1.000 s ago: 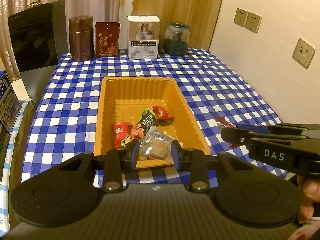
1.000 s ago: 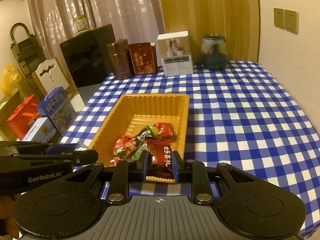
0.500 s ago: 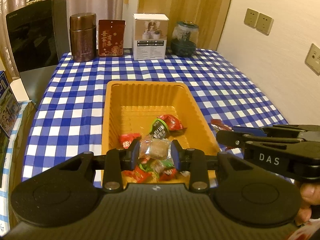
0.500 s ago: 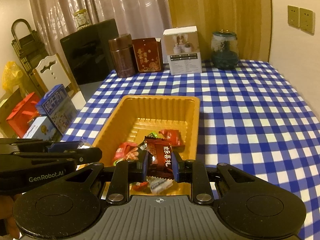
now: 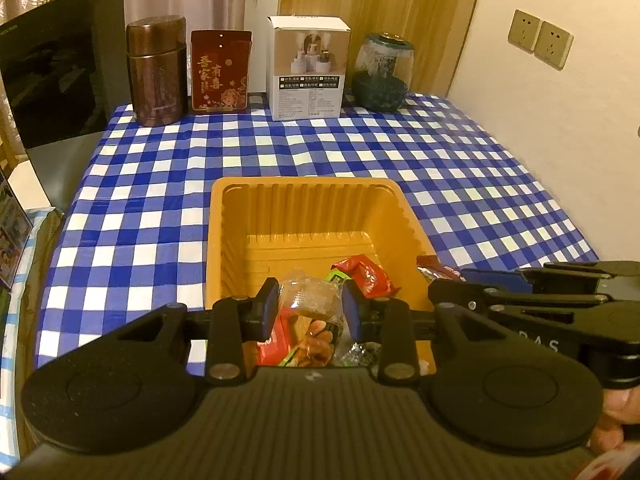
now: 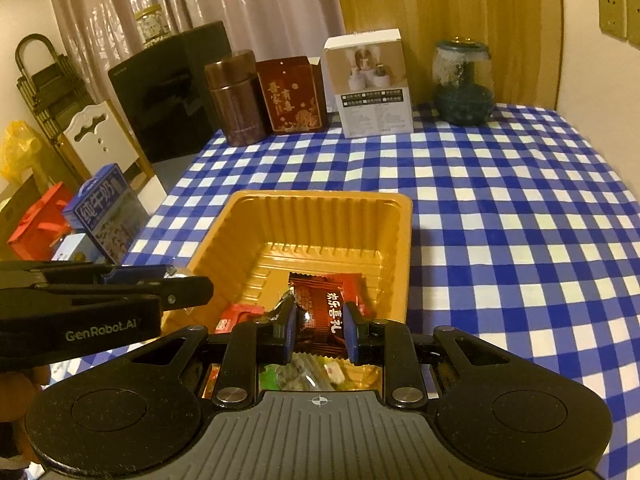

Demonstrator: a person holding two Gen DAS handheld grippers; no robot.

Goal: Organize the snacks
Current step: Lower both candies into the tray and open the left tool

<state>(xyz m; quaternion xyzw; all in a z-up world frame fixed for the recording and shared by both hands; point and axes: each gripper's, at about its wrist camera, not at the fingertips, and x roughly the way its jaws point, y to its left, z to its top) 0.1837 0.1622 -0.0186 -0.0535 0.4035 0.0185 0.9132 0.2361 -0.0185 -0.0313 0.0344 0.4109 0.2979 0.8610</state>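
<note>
My left tongs (image 5: 309,310) clamp a clear crinkly wrapped biscuit (image 5: 310,299) above the near end of the ribbed orange plastic tray (image 5: 304,216). My right tongs (image 6: 320,330) pinch a dark brown foil candy packet with white characters (image 6: 322,314) over that tray too. Since a second ago, both have advanced from the tray's near rim to over its piled snacks.

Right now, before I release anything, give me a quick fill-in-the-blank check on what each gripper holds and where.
1. The left gripper is shut on a ____ packet.
2. The right gripper is shut on a dark ____ packet.
3. Both packets hang over the ____ tray.
4. The white box stands between the red tin and the ____ jar.

Missing words: clear; brown; orange; glass
</note>
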